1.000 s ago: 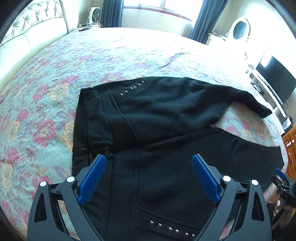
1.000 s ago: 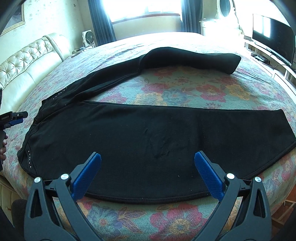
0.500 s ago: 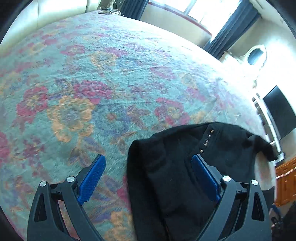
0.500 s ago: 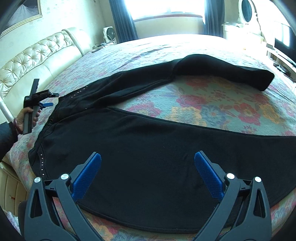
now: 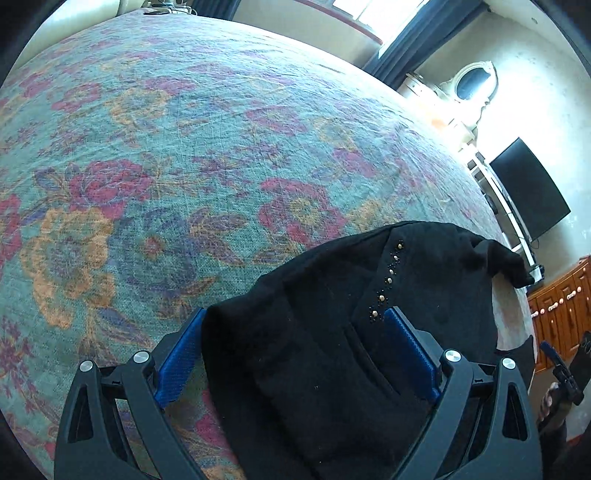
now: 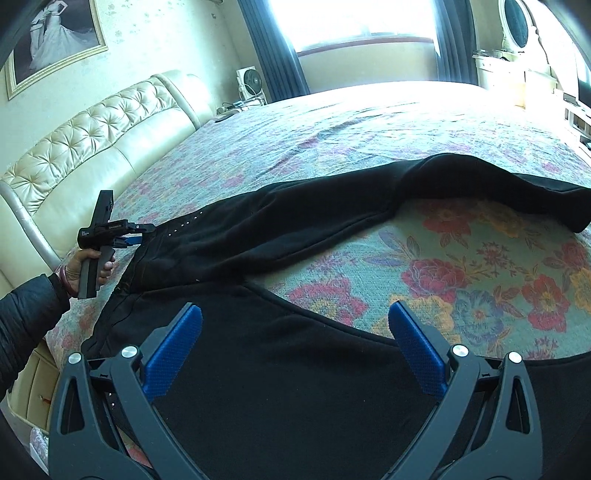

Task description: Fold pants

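Observation:
Black pants (image 6: 295,236) with small metal studs lie spread on the floral bedspread (image 6: 480,288), legs apart in a V. In the left wrist view the waist corner (image 5: 332,332) lies between my left gripper's (image 5: 295,354) open blue fingers (image 5: 181,354). The left gripper also shows in the right wrist view (image 6: 136,232), at the far waist corner. My right gripper (image 6: 295,347) is open and empty, hovering over the near leg (image 6: 295,387).
A cream tufted headboard (image 6: 92,147) runs along the left. A television (image 5: 528,192) and wooden drawers (image 5: 561,306) stand past the bed's right side. A window with dark curtains (image 6: 351,22) is at the back.
My left gripper moved from over the seat to the far waist corner, and the cloth now lies between its fingers. My right gripper swung left along the near leg.

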Available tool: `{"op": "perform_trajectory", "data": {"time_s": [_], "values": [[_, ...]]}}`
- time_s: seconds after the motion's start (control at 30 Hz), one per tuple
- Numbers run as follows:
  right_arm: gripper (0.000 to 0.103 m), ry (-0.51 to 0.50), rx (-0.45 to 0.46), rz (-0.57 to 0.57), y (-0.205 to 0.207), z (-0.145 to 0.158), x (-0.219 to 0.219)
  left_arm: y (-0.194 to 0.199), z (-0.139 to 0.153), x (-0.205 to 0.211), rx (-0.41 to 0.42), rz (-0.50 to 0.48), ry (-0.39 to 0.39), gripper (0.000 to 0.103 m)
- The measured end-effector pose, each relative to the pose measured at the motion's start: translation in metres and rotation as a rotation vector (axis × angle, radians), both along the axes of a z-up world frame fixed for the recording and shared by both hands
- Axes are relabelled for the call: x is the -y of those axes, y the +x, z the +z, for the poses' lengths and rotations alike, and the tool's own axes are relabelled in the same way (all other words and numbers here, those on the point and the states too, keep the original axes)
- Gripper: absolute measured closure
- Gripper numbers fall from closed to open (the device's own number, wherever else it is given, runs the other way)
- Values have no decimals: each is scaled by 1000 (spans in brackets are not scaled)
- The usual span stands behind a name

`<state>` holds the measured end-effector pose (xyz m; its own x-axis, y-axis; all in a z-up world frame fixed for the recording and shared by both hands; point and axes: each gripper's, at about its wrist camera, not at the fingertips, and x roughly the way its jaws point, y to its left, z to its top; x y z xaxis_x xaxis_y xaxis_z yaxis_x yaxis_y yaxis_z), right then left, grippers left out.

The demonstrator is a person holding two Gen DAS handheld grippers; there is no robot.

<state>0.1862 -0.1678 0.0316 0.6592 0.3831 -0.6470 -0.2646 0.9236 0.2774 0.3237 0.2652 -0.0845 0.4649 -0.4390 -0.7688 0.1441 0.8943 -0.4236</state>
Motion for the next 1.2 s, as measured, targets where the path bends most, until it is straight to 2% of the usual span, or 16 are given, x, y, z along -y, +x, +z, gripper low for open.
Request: {"op": "perform_trajectory", "data": {"time_s": [0.03, 0.07, 0.1, 0.13, 0.23, 0.3, 0.33, 0.37, 0.47, 0.6, 0.7, 0.8, 0.87, 0.93, 1.13, 1.2], "values": [[2, -1, 0, 2, 2, 0, -1, 0, -1, 2, 4, -4, 11, 11], [2, 2, -1, 5, 4, 0, 0, 1, -1, 3, 4, 0, 26, 17], [2, 1, -4, 10, 7, 0, -1, 1, -1, 4, 3, 17, 69, 42], [2, -2, -5, 15, 9, 0, -2, 3, -2, 1, -5, 42, 108, 62], [2, -26, -11, 36, 21, -1, -3, 2, -2, -7, -14, 39, 68, 67], [2, -24, -18, 60, 35, 0, -1, 2, 0, -5, -14, 30, 84, 70], [2, -21, -25, 75, 45, 1, -1, 1, 1, -5, -13, 20, 73, 82], [2, -17, -25, 93, 56, 4, 0, 0, 2, -4, -6, 15, 45, 86], [2, -29, -20, 160, 98, 15, 1, 0, 4, -3, 3, 34, 17, 91], [2, -144, -9, 179, 179, 29, -8, -5, 5, -5, 33, 51, -56, 92], [2, -216, -47, 199, 240, 30, -27, -6, 3, -9, 34, 66, -99, 92], [2, -295, -116, 237, 288, 13, -58, -7, 1, -10, 40, 72, -112, 92], [11, -335, -164, 303, 307, -4, -80, -8, 3, -10, 47, 71, -114, 92], [29, -414, -211, 341, 323, -22, -101, -11, 6, -9, 62, 61, -112, 92], [31, -533, -297, 397, 349, -61, -120, -7, 6, -4, 54, 48, -96, 92], [31, -516, -350, 413, 356, -70, -114, -4, 5, -3, 43, 49, -78, 92]]}}
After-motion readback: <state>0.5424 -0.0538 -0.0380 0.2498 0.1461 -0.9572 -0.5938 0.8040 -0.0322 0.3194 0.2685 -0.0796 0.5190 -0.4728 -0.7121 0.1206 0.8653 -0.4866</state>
